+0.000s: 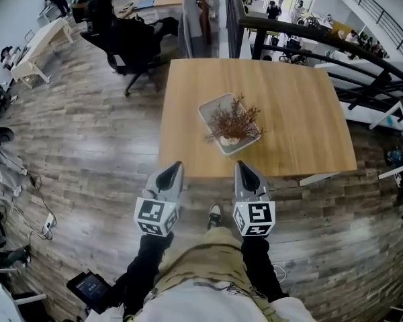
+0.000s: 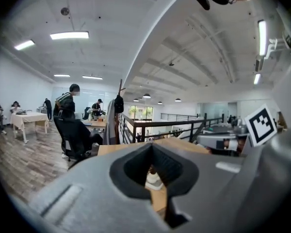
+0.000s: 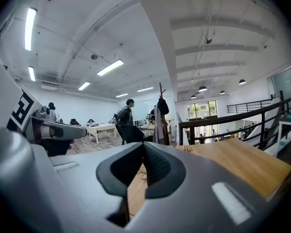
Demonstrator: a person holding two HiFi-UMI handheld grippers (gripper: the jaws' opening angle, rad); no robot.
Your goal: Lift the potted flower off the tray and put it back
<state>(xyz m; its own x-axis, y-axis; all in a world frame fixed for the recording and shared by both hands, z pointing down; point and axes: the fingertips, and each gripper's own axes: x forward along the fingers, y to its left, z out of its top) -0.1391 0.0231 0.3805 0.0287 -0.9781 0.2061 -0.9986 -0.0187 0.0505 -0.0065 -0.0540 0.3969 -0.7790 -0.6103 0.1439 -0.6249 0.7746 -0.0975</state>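
Both left gripper and right gripper hold their fingers pressed together, empty, short of the potted flower.

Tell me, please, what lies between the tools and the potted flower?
Only bare wooden tabletop: in the head view, nothing stands between the left tool, the right tool and the tray holding the potted flower.

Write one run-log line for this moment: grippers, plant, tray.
left gripper: shut, empty | right gripper: shut, empty | brown dried potted flower: on grey rectangular tray, untouched | grippers: by light wooden table near edge
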